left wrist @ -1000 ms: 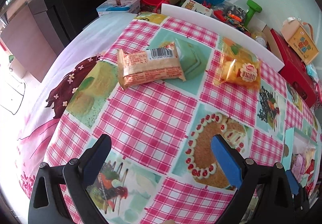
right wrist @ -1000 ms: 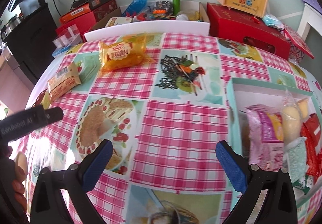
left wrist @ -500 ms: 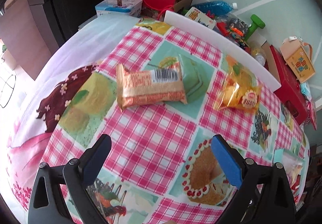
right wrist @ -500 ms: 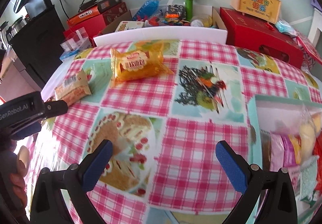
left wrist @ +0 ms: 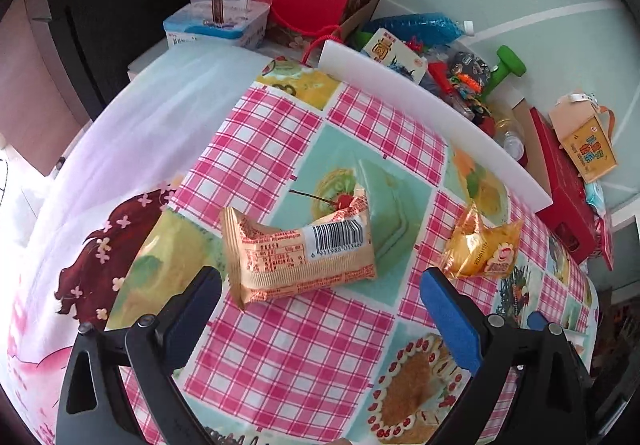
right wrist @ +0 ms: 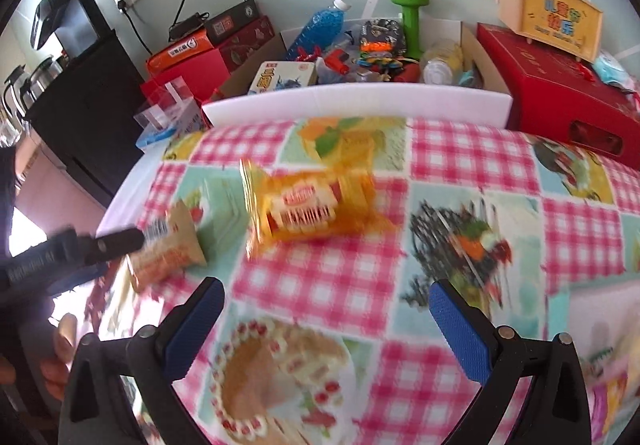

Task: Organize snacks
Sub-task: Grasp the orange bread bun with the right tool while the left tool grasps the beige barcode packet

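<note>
A tan snack packet with a barcode (left wrist: pixel 300 257) lies on the pink checked tablecloth (left wrist: pixel 288 345), just ahead of my open left gripper (left wrist: pixel 320 309). An orange-yellow snack bag (left wrist: pixel 484 249) lies to its right. In the right wrist view the orange bag (right wrist: pixel 308 205) lies ahead of my open, empty right gripper (right wrist: pixel 324 321), blurred by motion, and the tan packet (right wrist: pixel 168 249) lies at the left beside the left gripper's body (right wrist: pixel 60 257).
A white foam board (right wrist: pixel 360 101) edges the table's far side. Behind it stand red boxes (right wrist: pixel 560 93), a carton with a blue bottle (right wrist: pixel 320 25) and green dumbbell (right wrist: pixel 412 17), and a yellow carry box (right wrist: pixel 560 13). A black cabinet (right wrist: pixel 80 93) stands at left.
Both grippers have moved forward toward the far left of the table. The tan packet and orange bag are nearer; the teal snack box has slid out of the right view.
</note>
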Action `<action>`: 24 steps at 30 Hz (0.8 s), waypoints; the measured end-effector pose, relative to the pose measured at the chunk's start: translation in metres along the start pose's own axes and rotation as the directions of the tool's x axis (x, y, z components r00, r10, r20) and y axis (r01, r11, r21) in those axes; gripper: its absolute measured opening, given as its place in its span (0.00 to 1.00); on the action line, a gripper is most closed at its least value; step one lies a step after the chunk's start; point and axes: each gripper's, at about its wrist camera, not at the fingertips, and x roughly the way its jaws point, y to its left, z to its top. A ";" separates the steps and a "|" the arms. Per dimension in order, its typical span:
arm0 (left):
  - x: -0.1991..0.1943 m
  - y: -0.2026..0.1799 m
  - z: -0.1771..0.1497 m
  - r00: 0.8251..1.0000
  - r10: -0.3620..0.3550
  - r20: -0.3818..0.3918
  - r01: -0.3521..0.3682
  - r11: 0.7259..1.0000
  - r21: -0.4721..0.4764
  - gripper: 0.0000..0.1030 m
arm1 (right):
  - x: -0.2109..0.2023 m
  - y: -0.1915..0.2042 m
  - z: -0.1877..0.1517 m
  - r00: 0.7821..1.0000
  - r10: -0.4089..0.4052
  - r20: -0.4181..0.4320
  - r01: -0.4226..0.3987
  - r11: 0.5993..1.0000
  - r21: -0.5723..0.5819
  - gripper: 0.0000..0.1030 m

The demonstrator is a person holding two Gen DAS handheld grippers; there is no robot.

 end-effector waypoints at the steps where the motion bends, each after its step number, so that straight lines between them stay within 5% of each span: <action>1: 0.004 0.001 0.002 1.000 0.004 -0.003 -0.004 1.000 -0.006 0.96 | 0.002 0.001 0.004 1.000 0.004 -0.001 -0.004 1.000 0.001 1.00; 24: 0.052 -0.009 0.014 0.997 0.025 -0.068 -0.026 1.000 -0.005 0.96 | 0.062 0.000 0.041 0.996 -0.055 -0.065 0.056 0.998 0.013 0.98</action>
